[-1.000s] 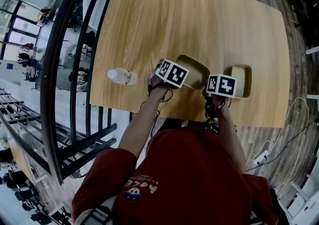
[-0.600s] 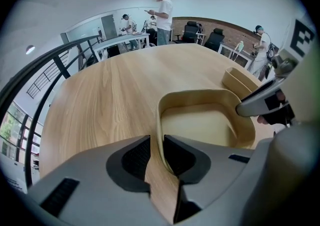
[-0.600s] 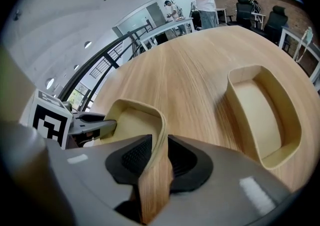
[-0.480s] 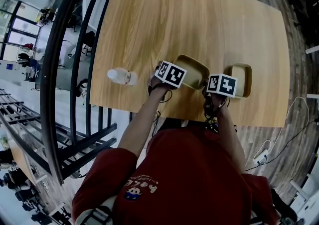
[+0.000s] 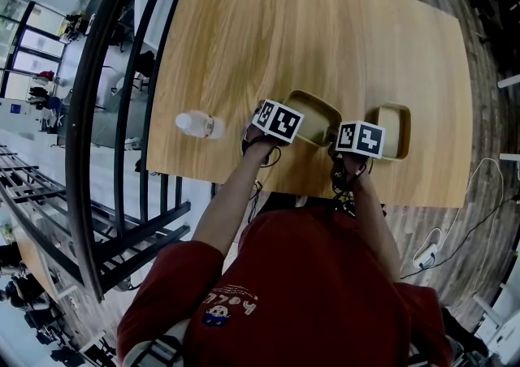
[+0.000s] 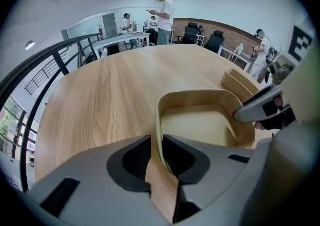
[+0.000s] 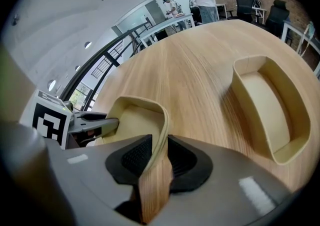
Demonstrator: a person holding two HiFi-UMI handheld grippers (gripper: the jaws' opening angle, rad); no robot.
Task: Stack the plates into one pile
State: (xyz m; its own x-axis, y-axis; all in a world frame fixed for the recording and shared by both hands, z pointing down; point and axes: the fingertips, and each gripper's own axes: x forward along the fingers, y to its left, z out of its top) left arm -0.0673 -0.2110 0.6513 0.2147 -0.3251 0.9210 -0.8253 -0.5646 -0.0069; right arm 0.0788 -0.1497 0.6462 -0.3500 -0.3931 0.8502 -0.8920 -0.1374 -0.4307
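Two shallow yellow plates lie on the wooden table [image 5: 244, 41]. The nearer plate [image 5: 318, 110] sits between my two grippers, the second plate [image 5: 396, 130] to its right. My left gripper [image 6: 156, 146] straddles the nearer plate's [image 6: 197, 125] left rim; its jaws have just opened, then eased in a little, and a gap shows beside the rim. My right gripper [image 7: 156, 157] straddles the same plate's [image 7: 132, 122] opposite rim; its jaws have just been opening, and the rim stands close between the pads. From above, the marker cubes [image 5: 280, 120] [image 5: 361, 138] hide both sets of jaws.
A clear plastic bottle [image 5: 199, 124] lies near the table's left edge. A black railing [image 5: 122, 114] runs past the table on the left. The second plate [image 7: 270, 105] lies a hand's width from the held one. People [image 6: 162, 12] stand at desks far behind.
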